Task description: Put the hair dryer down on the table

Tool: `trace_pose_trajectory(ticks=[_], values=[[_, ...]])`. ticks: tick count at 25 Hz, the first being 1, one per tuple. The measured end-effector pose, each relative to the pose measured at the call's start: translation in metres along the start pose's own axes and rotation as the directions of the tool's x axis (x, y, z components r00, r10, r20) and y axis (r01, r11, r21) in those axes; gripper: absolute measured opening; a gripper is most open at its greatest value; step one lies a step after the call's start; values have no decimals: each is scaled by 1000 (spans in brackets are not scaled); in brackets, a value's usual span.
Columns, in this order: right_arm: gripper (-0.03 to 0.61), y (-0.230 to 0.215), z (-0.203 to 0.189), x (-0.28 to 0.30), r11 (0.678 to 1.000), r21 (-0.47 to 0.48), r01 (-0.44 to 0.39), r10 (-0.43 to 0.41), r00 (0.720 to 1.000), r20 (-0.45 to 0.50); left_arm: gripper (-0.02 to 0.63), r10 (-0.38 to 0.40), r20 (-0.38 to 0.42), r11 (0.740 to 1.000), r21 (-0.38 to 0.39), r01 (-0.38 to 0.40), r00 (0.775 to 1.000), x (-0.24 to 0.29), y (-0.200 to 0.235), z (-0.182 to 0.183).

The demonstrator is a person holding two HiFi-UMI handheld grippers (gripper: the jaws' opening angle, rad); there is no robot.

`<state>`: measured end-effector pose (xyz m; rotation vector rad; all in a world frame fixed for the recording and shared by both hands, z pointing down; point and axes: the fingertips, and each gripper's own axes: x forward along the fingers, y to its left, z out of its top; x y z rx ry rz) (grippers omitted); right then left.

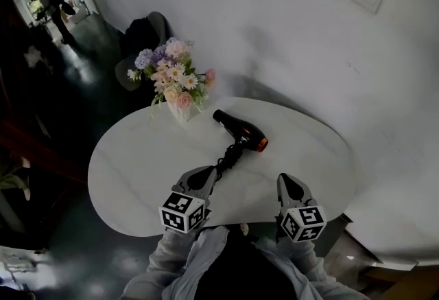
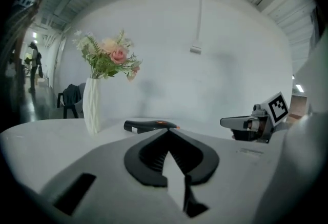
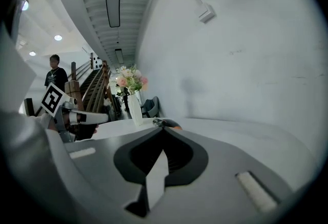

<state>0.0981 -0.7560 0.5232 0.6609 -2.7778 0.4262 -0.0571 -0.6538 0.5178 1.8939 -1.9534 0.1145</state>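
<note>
The hair dryer (image 1: 240, 130) is black with an orange front end and lies on its side on the white oval table (image 1: 137, 175), near the middle. Its coiled black cord (image 1: 230, 154) trails toward me. My left gripper (image 1: 210, 171) hovers at the near edge, just short of the cord, shut with nothing between its jaws. In the left gripper view the hair dryer (image 2: 148, 125) lies straight beyond the closed tips (image 2: 168, 130). My right gripper (image 1: 285, 179) is also shut and empty, to the right of the cord. Its own view shows the hair dryer (image 3: 166, 124) just past its tips (image 3: 163, 129).
A white vase of pink, white and purple flowers (image 1: 177, 82) stands at the table's far left, behind the dryer. A dark chair (image 1: 144, 34) sits beyond it by the white wall. A person (image 1: 55, 7) stands far off on the dark floor.
</note>
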Motion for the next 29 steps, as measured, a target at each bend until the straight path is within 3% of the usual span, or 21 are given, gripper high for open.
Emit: trace_pose_trajectory(ticks=[4, 10, 29], values=[[8, 9, 1, 0, 999, -16, -33, 33, 999, -11, 0, 11, -5, 1000, 26, -11, 1000, -10, -3, -14], [9, 14, -2, 2, 998, -19, -53, 52, 998, -26, 0, 56, -3, 998, -2, -56, 998, -12, 3, -23], [9, -1, -5, 5, 999, 12, -33, 33, 999, -18, 0, 42, -29, 999, 19, -41, 999, 9, -2, -23]])
